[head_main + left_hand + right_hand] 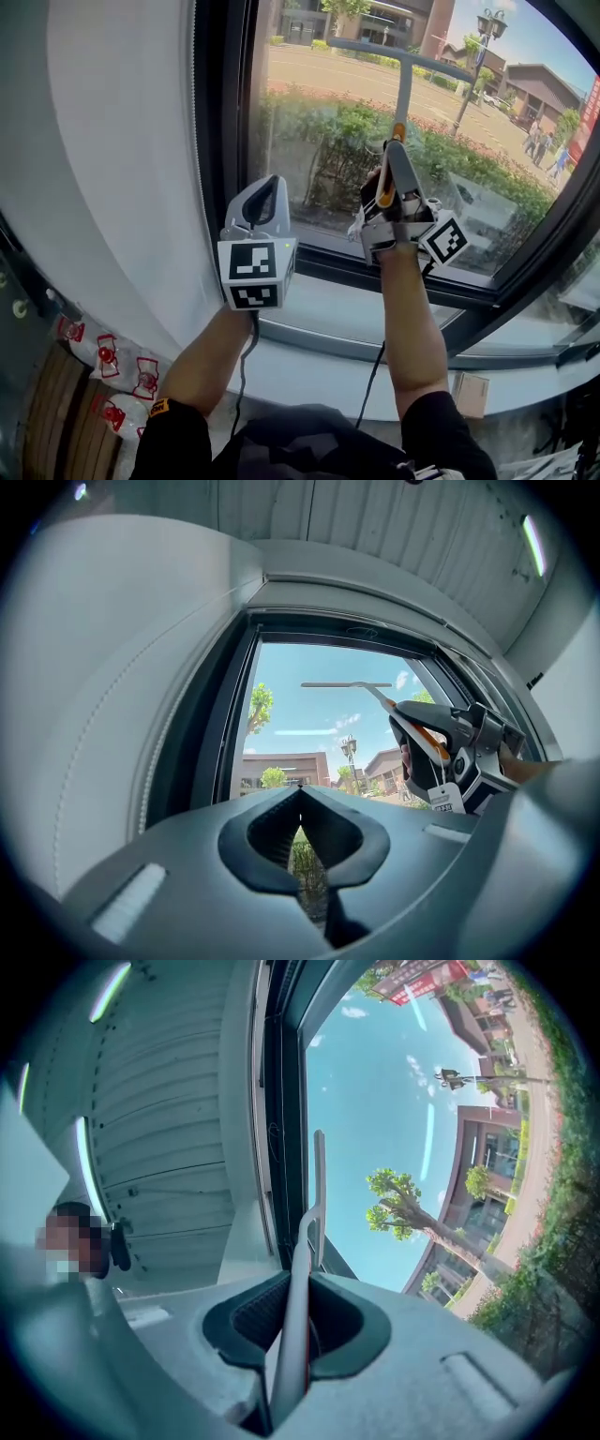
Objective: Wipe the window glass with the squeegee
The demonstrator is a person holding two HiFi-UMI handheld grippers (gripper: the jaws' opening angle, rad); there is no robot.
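Observation:
The squeegee has a grey handle [403, 94] and a long thin blade [398, 54] that lies flat against the window glass [319, 122], high on the pane. My right gripper [395, 155] is shut on the handle's lower end, below the blade. In the right gripper view the handle [298, 1288] runs up between the jaws to the blade [319, 1185]. My left gripper [266, 187] hangs lower left by the window frame, shut and holding nothing. Its own view shows the closed jaws, with the squeegee [345, 684] and the right gripper [448, 752] off to the right.
A white curtain [131, 169] hangs left of the dark window frame [220, 141]. A pale sill [356, 314] runs below the glass. Red-printed bags [105, 361] lie on the floor at the left, and a cardboard box [471, 394] sits at lower right.

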